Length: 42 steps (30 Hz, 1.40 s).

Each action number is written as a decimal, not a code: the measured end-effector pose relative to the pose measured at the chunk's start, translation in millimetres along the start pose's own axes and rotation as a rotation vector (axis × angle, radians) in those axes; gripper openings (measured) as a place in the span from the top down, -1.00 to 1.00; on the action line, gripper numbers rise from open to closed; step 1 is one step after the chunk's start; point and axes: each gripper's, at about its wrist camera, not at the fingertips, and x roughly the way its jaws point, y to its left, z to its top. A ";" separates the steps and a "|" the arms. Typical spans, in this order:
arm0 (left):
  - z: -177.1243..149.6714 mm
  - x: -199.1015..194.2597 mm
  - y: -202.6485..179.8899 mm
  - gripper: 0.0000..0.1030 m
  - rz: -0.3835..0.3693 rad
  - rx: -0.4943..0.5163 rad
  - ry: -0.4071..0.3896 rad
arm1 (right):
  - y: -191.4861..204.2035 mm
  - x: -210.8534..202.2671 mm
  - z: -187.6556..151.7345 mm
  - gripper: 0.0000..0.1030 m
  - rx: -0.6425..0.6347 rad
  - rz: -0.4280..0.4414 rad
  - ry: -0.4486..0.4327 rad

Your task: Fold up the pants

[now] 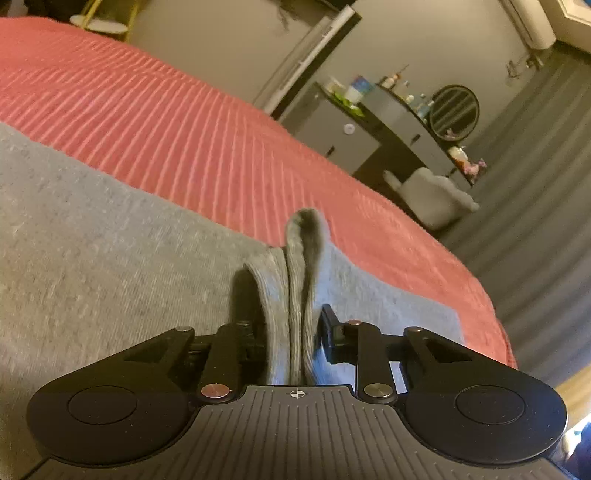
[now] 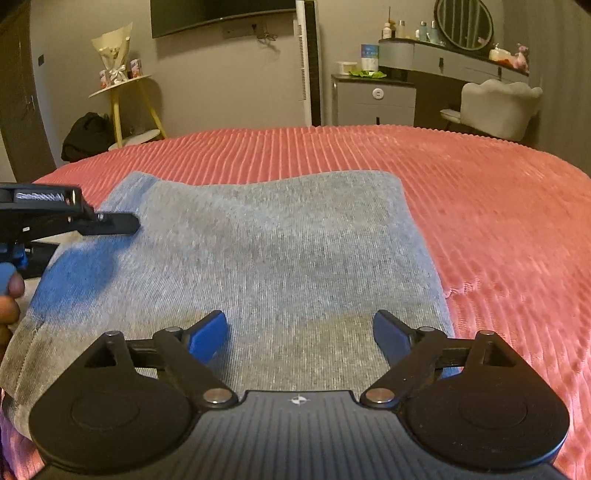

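The grey pants (image 2: pixel 280 251) lie folded into a rough rectangle on the red ribbed bedspread (image 2: pixel 498 206). My left gripper (image 1: pixel 291 325) is shut on a pinched-up fold of the grey pants (image 1: pixel 299 258) near their edge. It also shows in the right wrist view (image 2: pixel 110 223) at the pants' left side. My right gripper (image 2: pixel 299 332) is open and empty, its blue pads (image 2: pixel 207 338) hovering just over the near part of the pants.
The bedspread (image 1: pixel 184 122) extends beyond the pants. Past the bed stand a grey cabinet (image 2: pixel 373 98), a dressing table with a round mirror (image 2: pixel 463 22), a white chair (image 2: pixel 498 107) and a yellow side table (image 2: pixel 122 92).
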 end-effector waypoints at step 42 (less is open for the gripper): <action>-38.0 -47.4 -12.3 -0.32 0.092 -0.020 0.106 | -27.7 -14.1 0.6 -0.86 0.191 0.077 -0.021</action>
